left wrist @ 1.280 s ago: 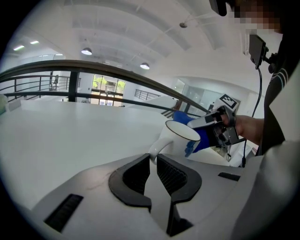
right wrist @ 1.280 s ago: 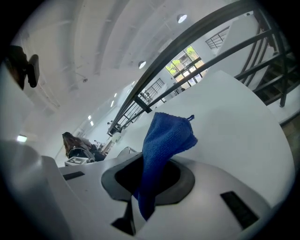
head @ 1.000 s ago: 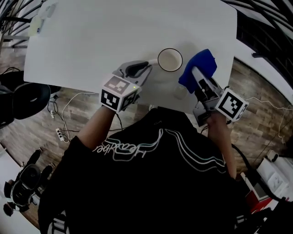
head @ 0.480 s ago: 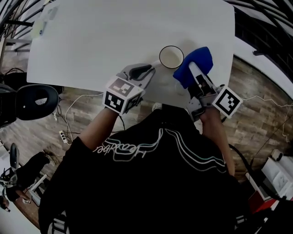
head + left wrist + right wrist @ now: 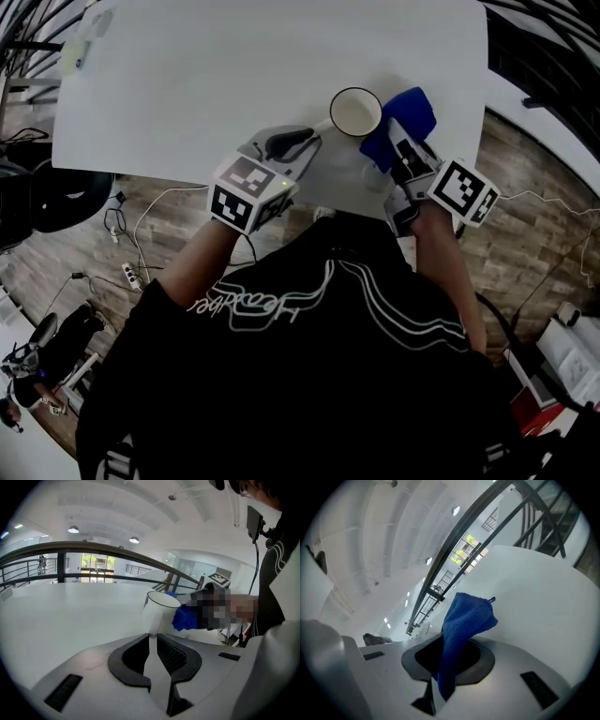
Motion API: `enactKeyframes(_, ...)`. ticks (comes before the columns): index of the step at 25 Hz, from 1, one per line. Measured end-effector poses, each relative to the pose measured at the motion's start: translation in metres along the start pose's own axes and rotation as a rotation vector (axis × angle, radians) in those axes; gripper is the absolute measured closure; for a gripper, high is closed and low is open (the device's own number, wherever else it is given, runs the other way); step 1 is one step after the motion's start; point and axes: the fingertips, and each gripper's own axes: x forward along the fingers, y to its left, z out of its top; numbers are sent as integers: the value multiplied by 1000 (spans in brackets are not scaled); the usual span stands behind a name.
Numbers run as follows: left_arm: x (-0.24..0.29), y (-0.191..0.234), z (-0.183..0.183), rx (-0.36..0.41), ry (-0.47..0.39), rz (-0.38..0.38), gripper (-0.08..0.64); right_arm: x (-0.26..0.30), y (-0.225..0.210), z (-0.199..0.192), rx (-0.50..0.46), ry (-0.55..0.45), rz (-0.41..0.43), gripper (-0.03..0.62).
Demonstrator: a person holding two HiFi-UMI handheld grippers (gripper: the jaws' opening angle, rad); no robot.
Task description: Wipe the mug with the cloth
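A white mug (image 5: pixel 355 112) with a dark rim stands near the front edge of the white table (image 5: pixel 234 75). My left gripper (image 5: pixel 316 136) is shut on the mug's handle, which runs between the jaws in the left gripper view, below the mug (image 5: pixel 159 612). My right gripper (image 5: pixel 396 133) is shut on a blue cloth (image 5: pixel 401 120). That cloth (image 5: pixel 186 618) lies against the mug's right side. In the right gripper view the cloth (image 5: pixel 465 625) rises out of the right gripper (image 5: pixel 446 670) and folds over, and the mug is not seen there.
A small pale object (image 5: pixel 80 45) lies at the table's far left corner. The table's front edge runs just under both grippers. Below it are a wooden floor with cables (image 5: pixel 131 234) and a black seat (image 5: pixel 56 199) at the left.
My right gripper has carried the blue cloth left and forward until it meets the mug's side. The left gripper keeps its hold on the handle.
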Motion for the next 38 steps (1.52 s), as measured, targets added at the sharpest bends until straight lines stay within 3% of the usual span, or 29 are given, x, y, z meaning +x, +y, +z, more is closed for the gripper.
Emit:
enactKeyframes(5, 6, -10, 4, 20, 10, -14, 506, 2, -15, 3, -149, 89, -105, 541)
enactKeyframes(10, 4, -12, -1, 39, 14, -28, 508, 8, -19, 0, -147, 98, -125, 541)
enactKeyframes(18, 6, -36, -5, 84, 38, -85, 509, -31, -2, 2, -46, -30, -50, 541)
enactKeyframes(31, 18, -46, -2, 55, 50, -105, 517, -36, 15, 8, 155, -174, 39, 541)
enactKeyframes(38, 19, -44, 0, 23, 27, -99, 518, -24, 4, 9, 196, -211, 9, 541)
